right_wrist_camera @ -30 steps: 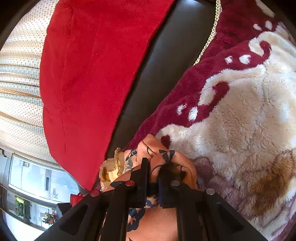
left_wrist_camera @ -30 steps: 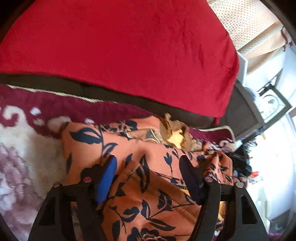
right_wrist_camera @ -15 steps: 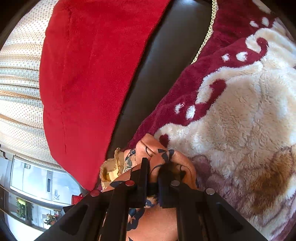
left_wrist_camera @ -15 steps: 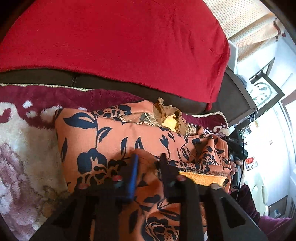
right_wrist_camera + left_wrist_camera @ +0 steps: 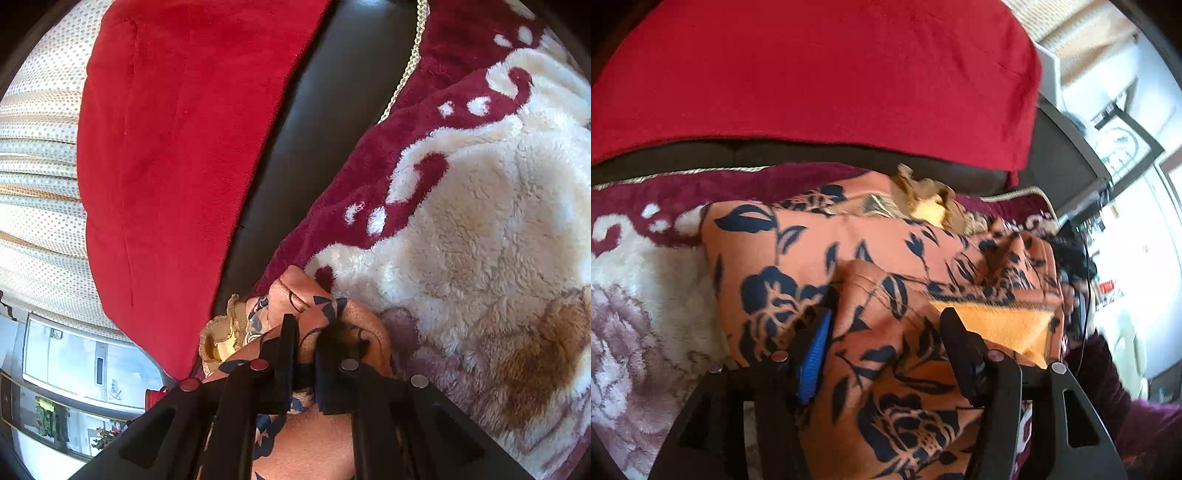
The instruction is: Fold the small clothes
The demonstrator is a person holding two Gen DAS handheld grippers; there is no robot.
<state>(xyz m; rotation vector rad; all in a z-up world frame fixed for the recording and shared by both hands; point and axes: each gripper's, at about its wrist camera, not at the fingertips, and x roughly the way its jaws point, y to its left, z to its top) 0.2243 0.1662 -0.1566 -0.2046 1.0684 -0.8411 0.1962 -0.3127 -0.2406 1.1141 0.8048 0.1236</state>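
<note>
An orange garment with dark blue flowers (image 5: pixel 849 251) lies bunched on a fluffy blanket, its yellow frilled collar (image 5: pixel 931 206) at the far edge. A folded flap with a plain orange inside (image 5: pixel 997 325) lies across its right part. My left gripper (image 5: pixel 886 317) is low over the garment and its jaws are opening. A ridge of cloth lies loose between them. In the right wrist view my right gripper (image 5: pixel 308 325) is shut on a bunched edge of the same garment (image 5: pixel 303 288), beside the collar (image 5: pixel 221 339).
The maroon and cream blanket (image 5: pixel 480 221) covers a dark leather sofa seat (image 5: pixel 314 147). A big red cushion (image 5: pixel 812 74) stands behind the garment. A person's dark maroon sleeve (image 5: pixel 1108 387) shows at the right, and a dotted curtain (image 5: pixel 37 184) hangs beyond the cushion.
The left jaws closed on a ridge of the garment half a second ago and have spread apart again. The left gripper has rolled a little. The right gripper has kept still, gripping the cloth.
</note>
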